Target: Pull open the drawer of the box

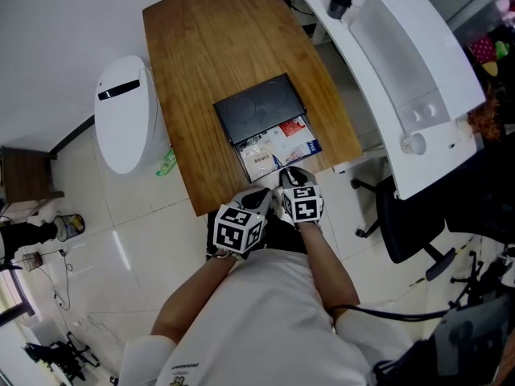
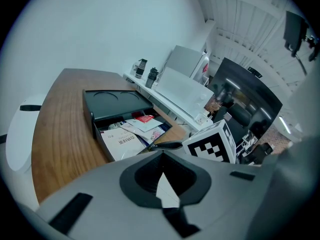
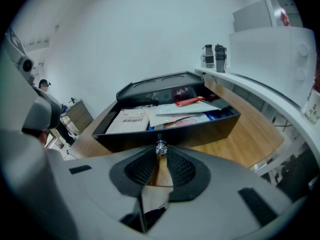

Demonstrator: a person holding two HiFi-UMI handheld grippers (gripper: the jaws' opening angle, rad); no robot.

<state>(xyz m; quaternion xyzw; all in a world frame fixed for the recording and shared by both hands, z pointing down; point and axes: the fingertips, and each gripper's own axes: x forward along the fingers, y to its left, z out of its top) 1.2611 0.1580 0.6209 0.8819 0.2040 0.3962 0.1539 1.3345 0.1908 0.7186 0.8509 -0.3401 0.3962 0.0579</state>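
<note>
Right gripper view, centre frame: your right hand-held gripper (image 3: 160, 152) is clamped on the knob (image 3: 160, 147) of the drawer (image 3: 200, 129), which stands open from the box (image 3: 160, 87). Your left hand-held gripper (image 2: 162, 156) is closed, empty.

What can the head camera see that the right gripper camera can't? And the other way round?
Only the head view shows the whole wooden table, the black office chair and the white rounded object beside the table. Only the right gripper view shows the small silver knob on the front of the drawer, with the right gripper shut on it. Both show the black box, its drawer open, and the papers inside.
</note>
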